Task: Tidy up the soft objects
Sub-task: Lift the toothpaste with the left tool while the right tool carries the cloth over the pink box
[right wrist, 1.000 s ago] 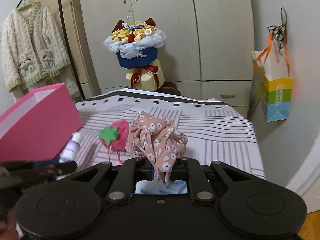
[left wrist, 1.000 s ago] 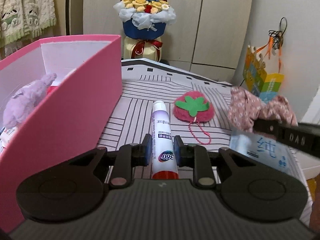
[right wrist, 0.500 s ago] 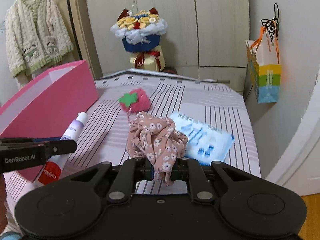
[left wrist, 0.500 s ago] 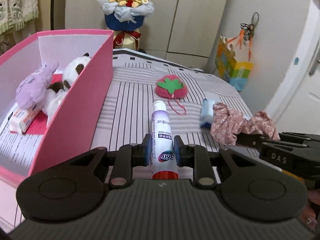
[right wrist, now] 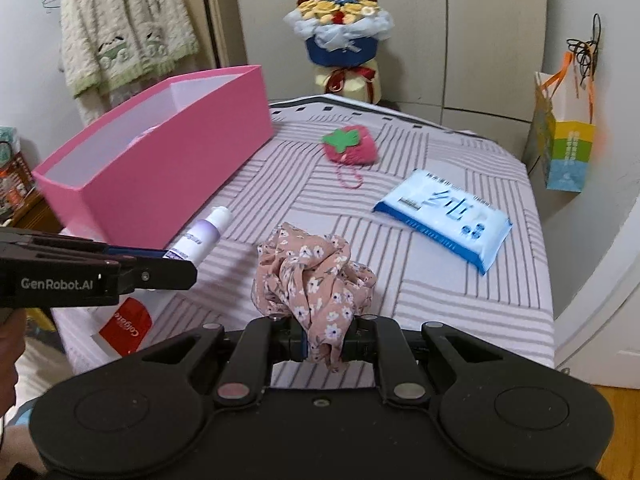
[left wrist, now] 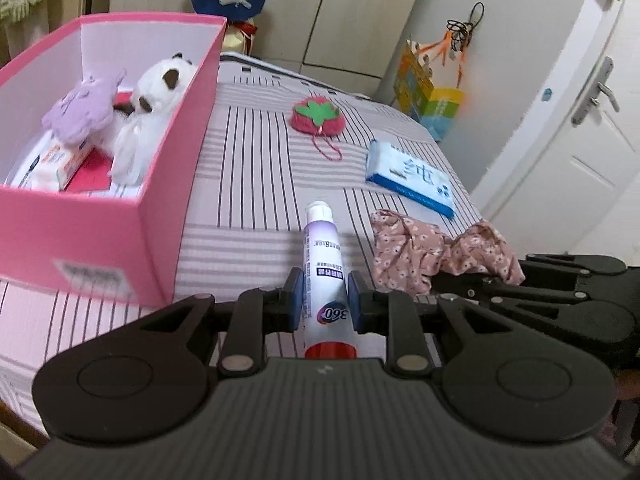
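Note:
My left gripper (left wrist: 322, 298) is shut on a white and purple toothpaste tube (left wrist: 323, 272) with a red end, held above the striped bed (left wrist: 256, 184). To its right, my right gripper (right wrist: 326, 338) is shut on a bunched pink floral cloth (right wrist: 308, 276). That cloth (left wrist: 424, 252) shows in the left wrist view too. The pink box (left wrist: 100, 236) stands at the left and holds a purple plush (left wrist: 82, 112), a white and brown plush (left wrist: 148, 120) and a tissue pack (left wrist: 56, 160). A red strawberry plush (left wrist: 318, 117) and a blue wipes pack (left wrist: 410, 176) lie on the bed.
A flower bouquet (right wrist: 340, 36) stands beyond the bed by the wardrobe. A paper bag (right wrist: 564, 136) hangs at the right wall near a door (left wrist: 592, 128). A knitted cardigan (right wrist: 124, 24) hangs at the left. A hand (right wrist: 10, 344) shows at the lower left.
Both grippers pulled back from the bouquet end and tilted further down, each keeping its load. The cloth came up off the wipes pack, which now lies uncovered. The box's inside came into view.

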`<state>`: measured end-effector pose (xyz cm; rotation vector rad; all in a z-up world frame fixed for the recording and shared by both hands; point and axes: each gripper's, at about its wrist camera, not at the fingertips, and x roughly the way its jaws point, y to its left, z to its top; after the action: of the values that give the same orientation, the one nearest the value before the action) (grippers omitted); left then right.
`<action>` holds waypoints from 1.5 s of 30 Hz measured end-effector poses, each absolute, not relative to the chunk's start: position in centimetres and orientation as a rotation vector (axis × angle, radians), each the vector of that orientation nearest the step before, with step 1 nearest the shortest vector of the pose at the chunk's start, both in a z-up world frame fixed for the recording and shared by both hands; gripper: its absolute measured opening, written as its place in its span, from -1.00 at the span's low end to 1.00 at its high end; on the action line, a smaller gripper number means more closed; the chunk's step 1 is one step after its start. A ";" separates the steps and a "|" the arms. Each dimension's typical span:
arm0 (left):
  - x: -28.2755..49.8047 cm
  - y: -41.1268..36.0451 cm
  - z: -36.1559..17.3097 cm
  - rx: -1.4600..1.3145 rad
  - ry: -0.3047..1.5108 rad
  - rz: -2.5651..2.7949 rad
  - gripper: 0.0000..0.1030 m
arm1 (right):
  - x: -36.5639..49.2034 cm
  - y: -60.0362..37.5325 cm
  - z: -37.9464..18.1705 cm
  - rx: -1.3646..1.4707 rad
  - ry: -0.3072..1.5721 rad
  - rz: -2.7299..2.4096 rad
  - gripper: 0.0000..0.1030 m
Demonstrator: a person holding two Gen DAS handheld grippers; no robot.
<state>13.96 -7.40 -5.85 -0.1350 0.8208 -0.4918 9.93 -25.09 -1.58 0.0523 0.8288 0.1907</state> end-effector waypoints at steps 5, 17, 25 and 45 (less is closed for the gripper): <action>12.5 -5.4 -4.6 -0.113 0.861 -0.560 -0.57 | 8.7 -24.0 0.3 0.048 0.856 0.237 -0.70; 9.6 0.9 1.2 -0.090 0.827 -0.573 -0.57 | 8.1 -18.7 7.3 -0.035 0.865 0.450 -0.70; 11.8 4.4 4.2 -0.081 0.747 -0.507 -0.57 | 10.6 -14.7 9.3 -0.035 0.789 0.522 -0.69; 28.0 8.5 1.9 -0.061 0.721 -0.327 -0.57 | 27.9 -7.2 5.2 0.005 0.784 0.445 -0.66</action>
<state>28.01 8.52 1.93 -0.0607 0.7211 -0.3271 27.93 -7.20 5.16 0.0053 0.7844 0.4450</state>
